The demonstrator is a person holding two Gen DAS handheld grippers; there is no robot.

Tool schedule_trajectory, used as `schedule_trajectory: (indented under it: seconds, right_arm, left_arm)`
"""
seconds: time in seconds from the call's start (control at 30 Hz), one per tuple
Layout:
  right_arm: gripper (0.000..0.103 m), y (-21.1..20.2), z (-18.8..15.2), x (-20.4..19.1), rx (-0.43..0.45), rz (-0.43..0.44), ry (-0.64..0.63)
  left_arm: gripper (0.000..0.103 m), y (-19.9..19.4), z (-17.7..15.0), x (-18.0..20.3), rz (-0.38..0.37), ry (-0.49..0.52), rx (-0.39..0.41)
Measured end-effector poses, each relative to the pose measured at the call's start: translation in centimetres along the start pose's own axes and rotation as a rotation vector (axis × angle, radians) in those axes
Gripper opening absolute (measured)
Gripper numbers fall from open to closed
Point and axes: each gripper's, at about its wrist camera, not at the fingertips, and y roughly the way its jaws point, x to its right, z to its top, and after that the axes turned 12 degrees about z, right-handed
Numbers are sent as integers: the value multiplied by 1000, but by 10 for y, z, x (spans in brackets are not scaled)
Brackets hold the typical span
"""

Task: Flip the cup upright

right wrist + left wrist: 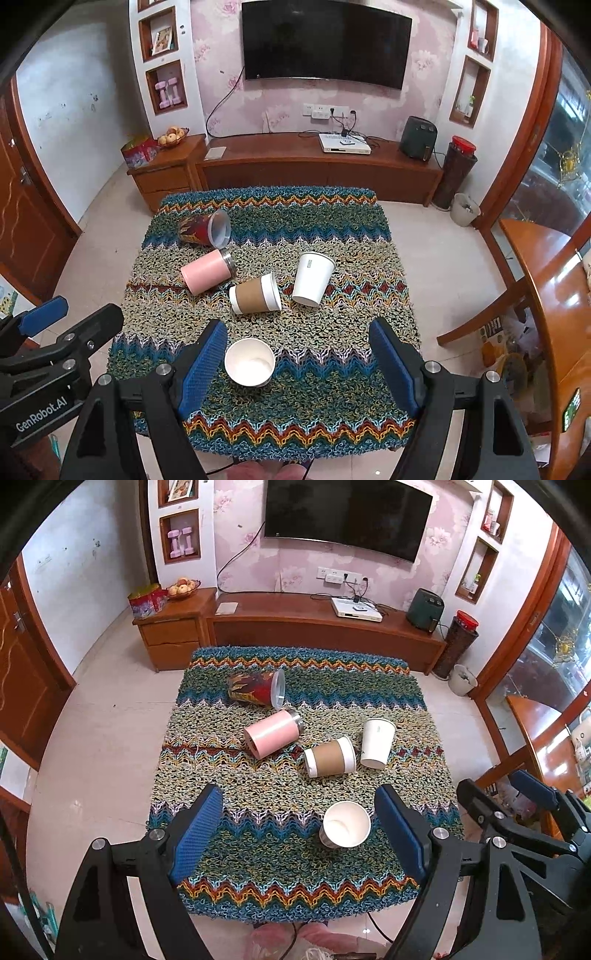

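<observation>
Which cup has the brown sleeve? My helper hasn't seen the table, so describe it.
On the knitted zigzag cloth, near its middle, the sleeved paper cup lies on its side between the pink tumbler and a plain white paper cup. Only it wears a brown cardboard band.

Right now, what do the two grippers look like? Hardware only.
Both alike: left gripper and right gripper have black plastic frames with silver bolt heads and blue textured finger pads. White "GenRobot.AI" lettering marks the left body. No cables visible.
</observation>
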Motion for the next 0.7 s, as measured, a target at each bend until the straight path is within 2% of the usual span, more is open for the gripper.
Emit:
schedule_trajectory:
  seconds: [0.7]
  right_arm:
    - [80, 2, 6, -11, 26, -23, -17]
  left_arm:
    - [87, 4, 4, -4, 36, 11, 1]
